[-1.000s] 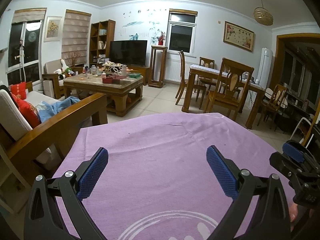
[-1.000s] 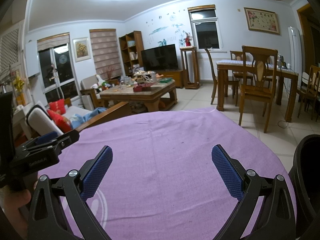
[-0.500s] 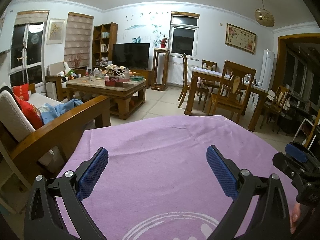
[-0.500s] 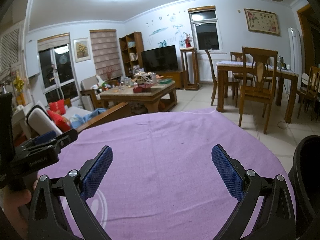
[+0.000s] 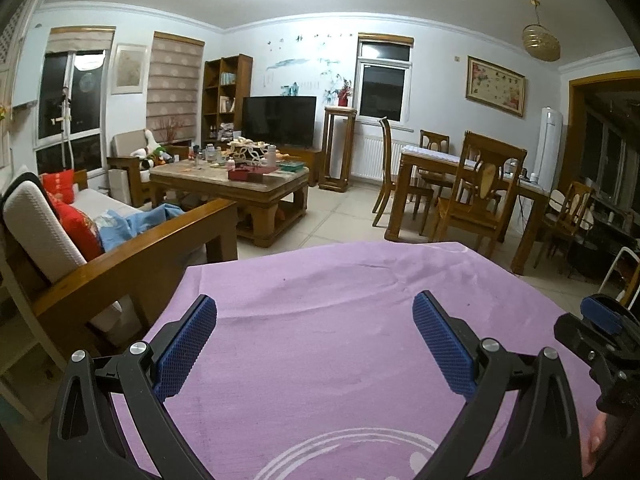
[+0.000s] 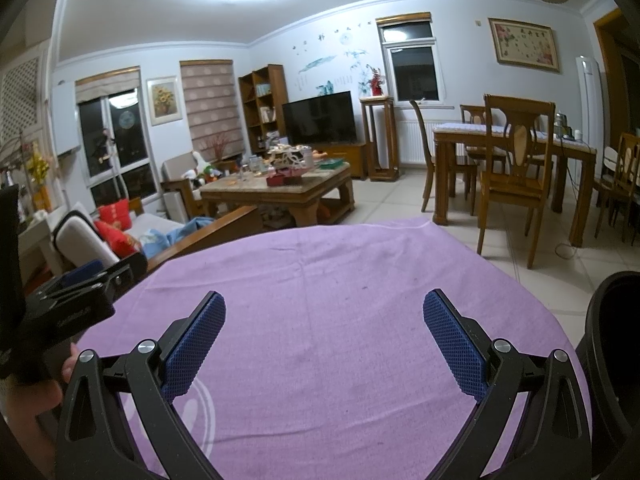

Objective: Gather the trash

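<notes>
Both tongs (image 5: pixel 314 336) (image 6: pixel 324 334) gape (nothing held) — above purple cloth (image 5: pixel 340 320) — beside black bin (image 6: pixel 616 360).

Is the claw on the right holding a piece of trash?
No, the right claw is wide open with only the bare purple cloth between its fingers.

Black-framed left gripper (image 5: pixel 315 336) and right gripper (image 6: pixel 325 338), blue textured pads, silver screws
</notes>
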Demonstrator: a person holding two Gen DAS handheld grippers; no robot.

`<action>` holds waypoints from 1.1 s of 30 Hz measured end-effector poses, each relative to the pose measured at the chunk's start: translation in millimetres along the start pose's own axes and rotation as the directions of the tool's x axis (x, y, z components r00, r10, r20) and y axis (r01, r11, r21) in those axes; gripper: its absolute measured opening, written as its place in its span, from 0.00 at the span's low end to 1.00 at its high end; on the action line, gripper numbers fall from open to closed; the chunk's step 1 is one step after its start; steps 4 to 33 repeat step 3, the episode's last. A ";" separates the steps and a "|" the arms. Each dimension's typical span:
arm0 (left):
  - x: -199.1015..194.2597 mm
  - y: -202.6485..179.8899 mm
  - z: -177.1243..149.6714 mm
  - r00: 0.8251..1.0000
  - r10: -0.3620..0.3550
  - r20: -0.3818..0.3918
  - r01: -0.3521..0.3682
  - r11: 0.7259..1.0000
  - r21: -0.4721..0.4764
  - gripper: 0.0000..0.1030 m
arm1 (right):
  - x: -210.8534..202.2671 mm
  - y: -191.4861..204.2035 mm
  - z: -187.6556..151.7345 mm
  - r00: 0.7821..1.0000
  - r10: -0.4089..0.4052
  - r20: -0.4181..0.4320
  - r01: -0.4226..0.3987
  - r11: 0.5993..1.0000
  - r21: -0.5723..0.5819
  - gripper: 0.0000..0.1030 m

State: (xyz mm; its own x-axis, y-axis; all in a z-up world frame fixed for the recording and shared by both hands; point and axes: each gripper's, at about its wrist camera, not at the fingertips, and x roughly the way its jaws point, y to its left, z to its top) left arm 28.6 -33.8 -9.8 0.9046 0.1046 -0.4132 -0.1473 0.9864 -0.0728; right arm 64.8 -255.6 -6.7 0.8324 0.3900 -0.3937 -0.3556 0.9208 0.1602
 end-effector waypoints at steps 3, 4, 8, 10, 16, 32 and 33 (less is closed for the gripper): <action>-0.1 -2.7 0.9 1.000 0.017 0.001 -0.017 1.000 0.022 0.95 | 0.0 0.2 0.0 1.000 0.000 0.000 0.000 1.000 -0.001 0.95; -0.1 -2.7 0.9 1.000 0.017 0.001 -0.017 1.000 0.022 0.95 | 0.0 0.2 0.0 1.000 0.000 0.000 0.000 1.000 -0.001 0.95; -0.1 -2.7 0.9 1.000 0.017 0.001 -0.017 1.000 0.022 0.95 | 0.0 0.2 0.0 1.000 0.000 0.000 0.000 1.000 -0.001 0.95; -0.1 -2.7 0.9 1.000 0.017 0.001 -0.017 1.000 0.022 0.95 | 0.0 0.2 0.0 1.000 0.000 0.000 0.000 1.000 -0.001 0.95; -0.1 -2.7 0.9 1.000 0.017 0.001 -0.017 1.000 0.022 0.95 | 0.0 0.2 0.0 1.000 0.000 0.000 0.000 1.000 -0.001 0.95; -0.1 -2.7 0.9 1.000 0.017 0.001 -0.017 1.000 0.022 0.95 | 0.0 0.2 0.0 1.000 0.000 0.000 0.000 1.000 -0.001 0.95; -0.1 -2.7 0.9 1.000 0.017 0.001 -0.017 1.000 0.022 0.95 | 0.0 0.2 0.0 1.000 0.000 0.000 0.000 1.000 -0.001 0.95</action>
